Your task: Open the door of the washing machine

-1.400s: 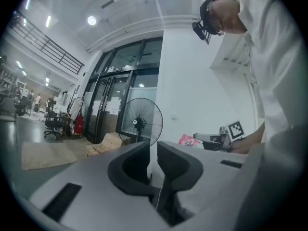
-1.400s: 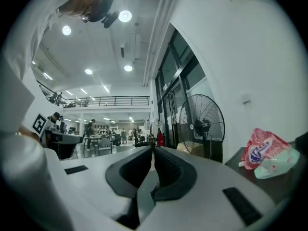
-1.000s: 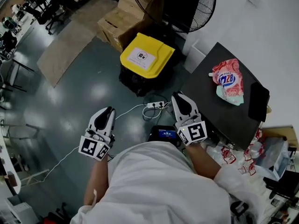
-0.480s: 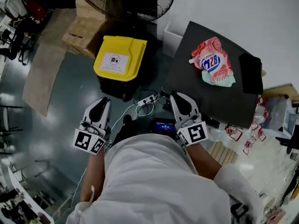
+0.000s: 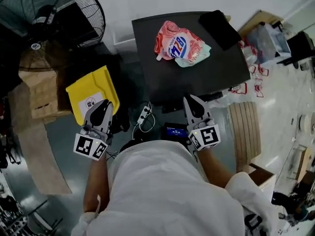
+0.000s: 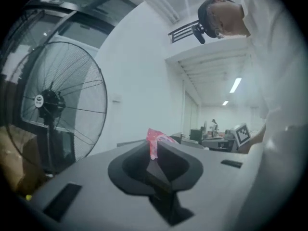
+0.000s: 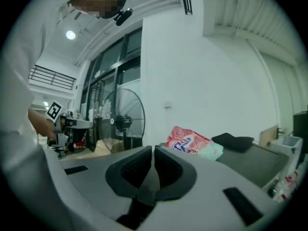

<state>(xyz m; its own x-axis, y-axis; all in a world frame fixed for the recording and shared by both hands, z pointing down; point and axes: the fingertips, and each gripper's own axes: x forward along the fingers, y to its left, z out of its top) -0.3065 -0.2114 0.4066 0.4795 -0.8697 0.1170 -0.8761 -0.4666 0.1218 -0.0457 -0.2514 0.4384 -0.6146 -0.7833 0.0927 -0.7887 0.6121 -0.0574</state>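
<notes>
Left claw [image 5: 107, 104] and right claw [image 5: 189, 99] are closed, empty. The dark bench [image 5: 162, 80] bearing a pouch [image 5: 179, 43] now lies ahead, formerly rightward. Its front face is hidden.

— Site type?
— Workshop or lab hall.
— Evidence?
— Pedestal fan [image 5: 49, 18]; cardboard boxes [image 5: 39, 95]; power strip [image 5: 144, 116] on glossy bare floor [image 5: 64, 146]; tall glazed frontage [image 7: 110, 71]; workstations [image 6: 211, 134] beyond.
</notes>
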